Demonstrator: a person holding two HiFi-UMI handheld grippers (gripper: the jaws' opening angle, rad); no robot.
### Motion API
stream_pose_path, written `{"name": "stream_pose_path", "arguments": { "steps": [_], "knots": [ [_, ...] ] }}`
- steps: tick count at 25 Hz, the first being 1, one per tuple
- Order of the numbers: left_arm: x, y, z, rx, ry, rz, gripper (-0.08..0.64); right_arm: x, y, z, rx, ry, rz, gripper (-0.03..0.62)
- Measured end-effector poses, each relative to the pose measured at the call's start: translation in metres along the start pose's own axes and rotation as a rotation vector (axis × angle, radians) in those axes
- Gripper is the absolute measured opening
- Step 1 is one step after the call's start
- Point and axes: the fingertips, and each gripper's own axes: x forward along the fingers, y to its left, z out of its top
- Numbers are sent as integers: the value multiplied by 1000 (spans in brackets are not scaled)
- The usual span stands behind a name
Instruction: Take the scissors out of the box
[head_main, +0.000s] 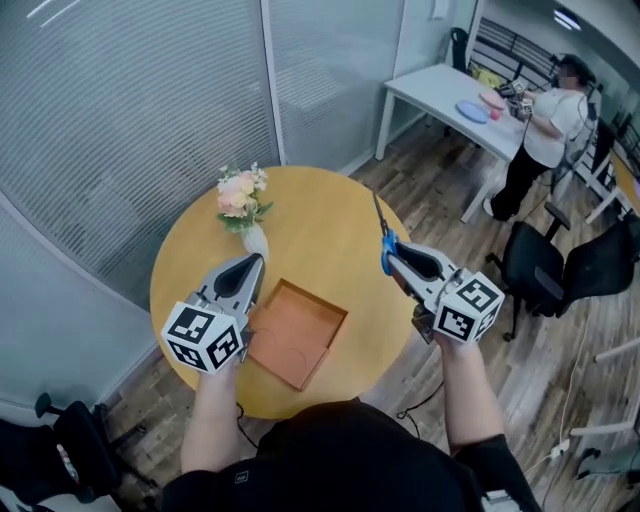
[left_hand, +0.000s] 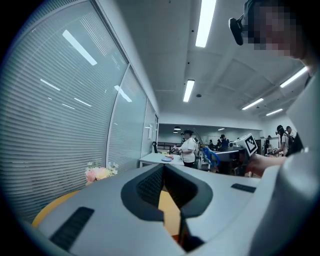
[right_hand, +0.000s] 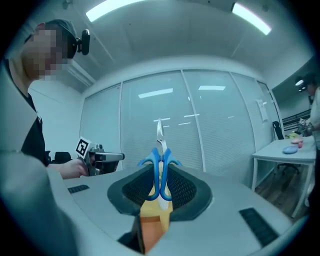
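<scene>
Now the right tool (head_main: 392, 260) clamps the scissors (head_main: 379, 222) by blue handles, blades forward; left tool (head_main: 249, 266) seems pinched shut, empty, partly masking the box (head_main: 298, 335).

In the head view the left gripper (head_main: 252, 262) covers the left corner of the box (head_main: 305, 335), and the person's torso hides the near edge of the bench (head_main: 320, 225). The scissors (head_main: 386, 250) show their blades and the tops of the blue handles. The rest of the handles is sunk between the right gripper's (head_main: 392, 262) fingers (head_main: 420, 265). In the left gripper view the gripper's own body blocks nearly all of the bench, leaving a yellow sliver. The things on the far white table (head_main: 440, 85) are too small to name.
</scene>
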Motion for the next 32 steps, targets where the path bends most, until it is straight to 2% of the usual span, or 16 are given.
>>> {"name": "stream_pose_path", "arguments": {
  "steps": [3, 6, 8, 10, 12, 17, 25, 32],
  "knots": [
    [7, -6, 11, 32, -3, -14, 14, -13, 2, 28, -6, -96, -6, 98],
    [9, -8, 24, 51, -22, -21, 14, -19, 6, 47, -62, -155, -27, 98],
    [6, -8, 31, 36, -47, -13, 14, -22, 7, 50, -68, -191, -48, 98],
    [1, -10, 32, 8, -66, -5, 14, -24, 10, 45, -27, -226, -53, 98],
    [-4, -12, 27, 2, -68, 4, 14, -24, 11, 33, 0, -224, -56, 98],
    [-1, -13, 9, 55, -16, 20, 14, -23, 5, 12, 12, -193, -81, 98],
    [1, 7, 0, 28, -13, 44, 14, -23, 1, 6, -9, -157, -112, 98],
    [-3, 5, -6, 13, -9, 36, 14, -22, 7, 3, -9, -134, -116, 98]
  ]
}}
